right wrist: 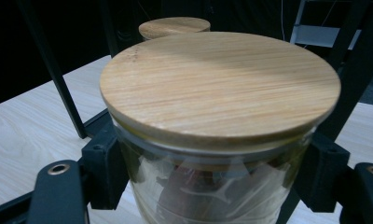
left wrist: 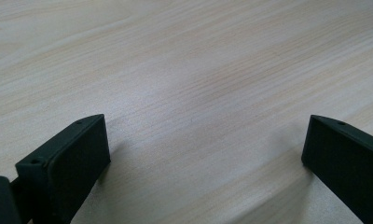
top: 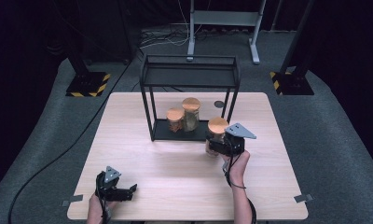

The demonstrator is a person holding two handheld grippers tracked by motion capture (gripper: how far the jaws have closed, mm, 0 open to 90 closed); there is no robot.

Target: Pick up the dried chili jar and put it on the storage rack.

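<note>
A glass jar with a wooden lid [top: 217, 125] is at the right front corner of the black wire rack [top: 189, 77], and my right gripper [top: 214, 143] is shut on its glass body. In the right gripper view the jar [right wrist: 219, 88] sits between the two pads [right wrist: 103, 168], which press on both sides of the glass. Reddish-brown contents show inside. A short jar [top: 175, 119] and a tall jar [top: 191, 113] stand on the rack's lower shelf. My left gripper [top: 130, 191] rests open near the table's front left edge, with bare wood between its fingers [left wrist: 68, 163].
The light wooden table [top: 184, 172] has free room in its middle and left. A small dark disc [top: 219, 104] lies behind the rack's right leg. Beyond the table stand two posts with hazard-striped bases [top: 87, 84] and a grey frame [top: 222, 18], with cables on the floor.
</note>
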